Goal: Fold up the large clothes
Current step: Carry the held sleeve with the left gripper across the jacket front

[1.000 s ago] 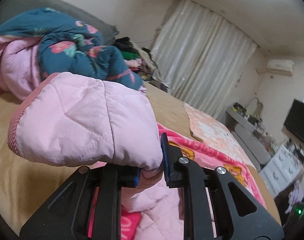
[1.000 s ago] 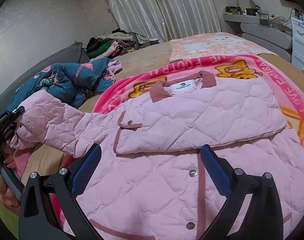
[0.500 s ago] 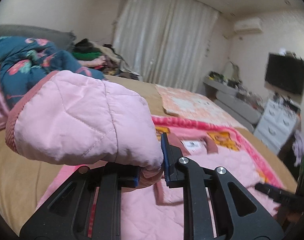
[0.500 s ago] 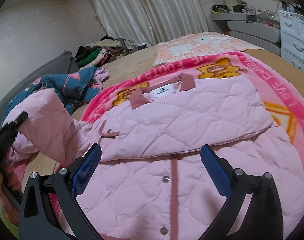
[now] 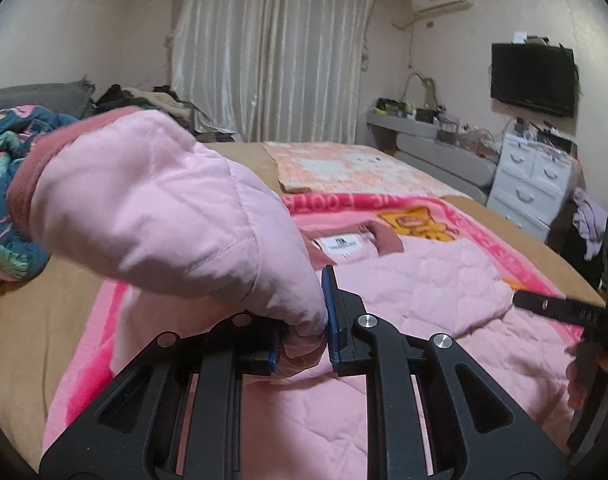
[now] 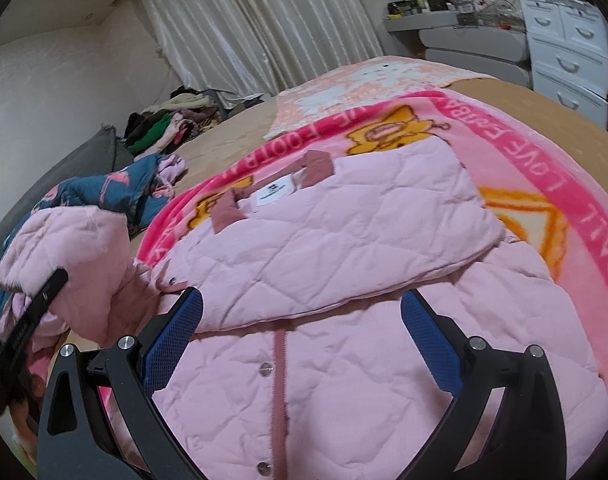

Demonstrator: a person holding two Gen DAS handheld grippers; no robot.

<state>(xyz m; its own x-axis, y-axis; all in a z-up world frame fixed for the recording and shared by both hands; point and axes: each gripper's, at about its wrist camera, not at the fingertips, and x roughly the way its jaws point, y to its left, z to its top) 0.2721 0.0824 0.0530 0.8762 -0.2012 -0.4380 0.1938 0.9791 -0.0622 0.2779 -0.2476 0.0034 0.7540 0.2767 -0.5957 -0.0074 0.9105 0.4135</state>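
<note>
A pink quilted jacket [image 6: 343, 264] lies front up on a pink cartoon blanket [image 6: 535, 152] on the bed; one sleeve is folded across its chest. My left gripper [image 5: 304, 332] is shut on the other sleeve [image 5: 156, 216], holding its dusty-rose cuff end lifted above the jacket's left side. The lifted sleeve also shows in the right wrist view [image 6: 76, 256]. My right gripper [image 6: 300, 332] is open and empty, hovering over the jacket's button placket [image 6: 280, 364]. It appears at the right edge of the left wrist view [image 5: 559, 308].
A blue floral garment [image 6: 104, 196] and a pile of clothes [image 6: 172, 120] lie at the bed's far left. A Hello Kitty mat [image 5: 351, 168] lies beyond the blanket. White drawers [image 5: 535, 184], a shelf and a wall TV [image 5: 531, 80] stand to the right.
My left gripper has swung right with the sleeve, carrying it over the jacket body. My right gripper has moved slightly closer over the jacket, still open.
</note>
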